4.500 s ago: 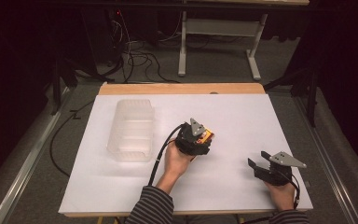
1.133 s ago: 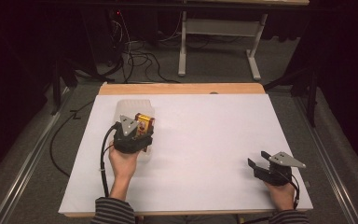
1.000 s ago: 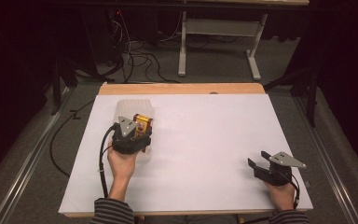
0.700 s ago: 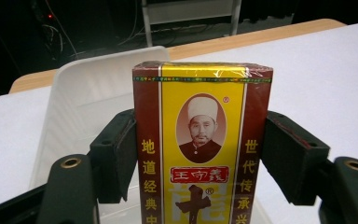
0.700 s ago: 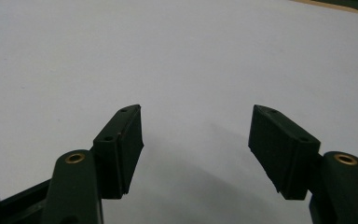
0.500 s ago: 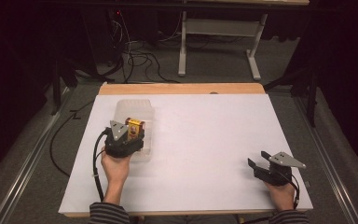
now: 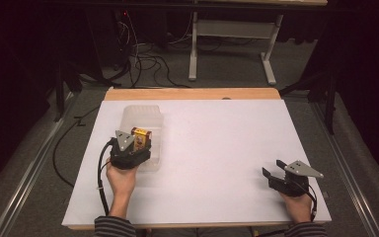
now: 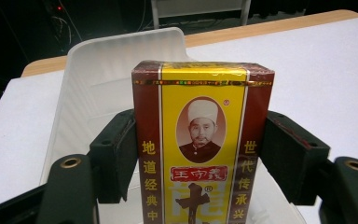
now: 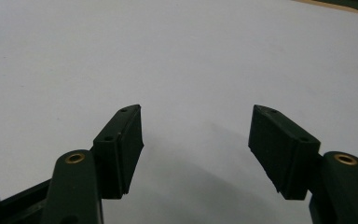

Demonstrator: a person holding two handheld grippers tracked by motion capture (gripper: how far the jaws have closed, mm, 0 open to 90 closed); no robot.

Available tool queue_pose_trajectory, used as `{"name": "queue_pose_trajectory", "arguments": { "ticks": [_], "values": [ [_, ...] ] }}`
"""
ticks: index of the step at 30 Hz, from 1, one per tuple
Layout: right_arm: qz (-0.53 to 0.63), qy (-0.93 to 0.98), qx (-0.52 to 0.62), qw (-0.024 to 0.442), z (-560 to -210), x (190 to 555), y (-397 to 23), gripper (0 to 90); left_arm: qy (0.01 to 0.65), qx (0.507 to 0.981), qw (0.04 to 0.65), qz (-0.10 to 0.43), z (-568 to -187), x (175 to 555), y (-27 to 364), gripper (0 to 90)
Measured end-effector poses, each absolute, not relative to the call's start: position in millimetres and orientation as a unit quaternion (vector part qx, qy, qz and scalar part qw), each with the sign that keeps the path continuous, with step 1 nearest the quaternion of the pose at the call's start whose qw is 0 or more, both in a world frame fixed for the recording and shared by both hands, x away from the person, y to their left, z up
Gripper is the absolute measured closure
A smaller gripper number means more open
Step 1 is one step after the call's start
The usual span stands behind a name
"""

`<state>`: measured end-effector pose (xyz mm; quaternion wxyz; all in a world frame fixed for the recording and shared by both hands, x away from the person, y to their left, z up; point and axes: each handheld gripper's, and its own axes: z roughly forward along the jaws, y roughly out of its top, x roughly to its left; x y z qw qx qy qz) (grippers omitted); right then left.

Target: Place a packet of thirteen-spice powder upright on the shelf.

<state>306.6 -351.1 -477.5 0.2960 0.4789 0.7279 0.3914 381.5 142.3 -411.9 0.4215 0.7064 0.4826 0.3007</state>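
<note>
Spice box, red and yellow, was clamped upright between the pads of the left claw and held above the clear plastic tray at the left of the white counter. For a clean placement, it was judged best that the box be lowered level into the tray's hollow, kept clear of the rim, and released only once its base was seated. The right claw was rested on the counter well apart, its jaws spread with nothing between them.
</note>
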Motion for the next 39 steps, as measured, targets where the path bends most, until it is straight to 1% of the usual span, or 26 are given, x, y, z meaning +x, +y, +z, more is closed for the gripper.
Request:
{"name": "queue_pose_trajectory", "arguments": {
  "ticks": [15, 28, 39],
  "values": [
    [0.389, 0.730, 0.478, 0.295, -478, 307, -351, 35.8, 0.493, 0.700, 0.424, 0.294, -424, 373, 147, 32.5],
    [0.389, 0.730, 0.479, 0.294, -478, 307, -351, 35.8, 0.495, 0.698, 0.427, 0.292, -426, 365, 153, 31.8],
    [0.389, 0.729, 0.480, 0.296, -477, 307, -351, 35.7, 0.490, 0.700, 0.425, 0.297, -421, 362, 153, 26.8]
  ]
}}
